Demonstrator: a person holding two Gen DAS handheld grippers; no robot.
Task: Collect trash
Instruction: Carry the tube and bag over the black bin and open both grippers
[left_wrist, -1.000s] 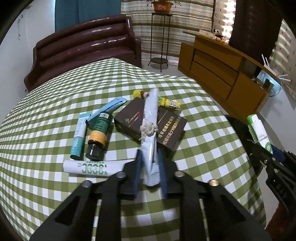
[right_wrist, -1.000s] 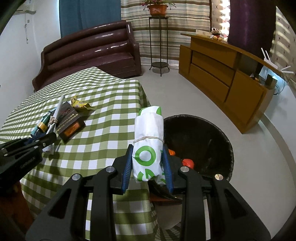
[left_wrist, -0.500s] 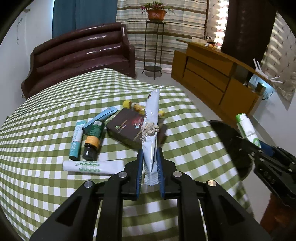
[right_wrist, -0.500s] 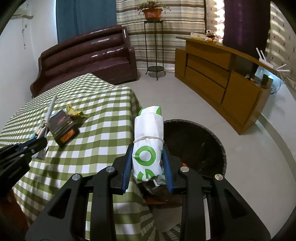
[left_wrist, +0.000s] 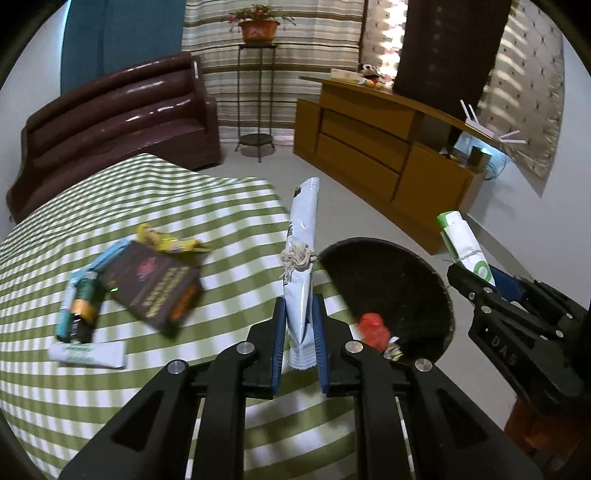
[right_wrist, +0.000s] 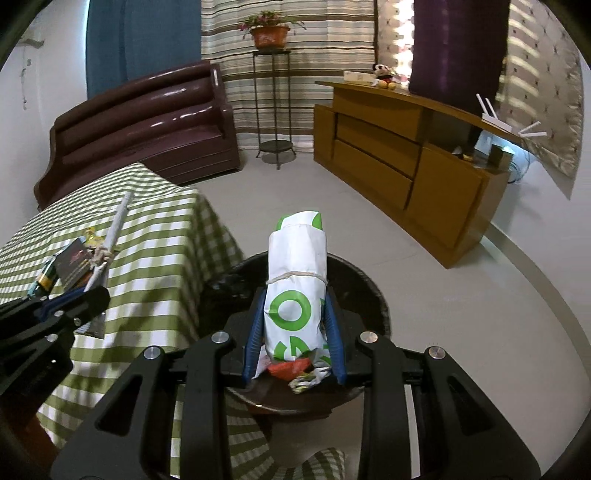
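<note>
Partway through. Left gripper (left_wrist: 299, 332) clamped on a pale tied packet (left_wrist: 302, 254) over the desk (left_wrist: 147, 376) edge; right gripper (right_wrist: 294, 341) clamping a green-and-white roll (right_wrist: 297, 295) above the black bin (right_wrist: 373, 291). Some trash already binned; box (left_wrist: 155, 291), tubes (left_wrist: 86, 354) and wrapper (left_wrist: 166, 242) left.

Trash bin (left_wrist: 388, 280) mouth open above, beside the table edge (right_wrist: 207, 236). Floor (right_wrist: 461, 295) w/ free room to the right; wooden sideboard (right_wrist: 406, 166) well apart. Dark box (left_wrist: 155, 291), tubes clutter the tabletop's left.

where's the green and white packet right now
The packet is clamped in the right gripper, held over the black bin beside the checked table.
</note>
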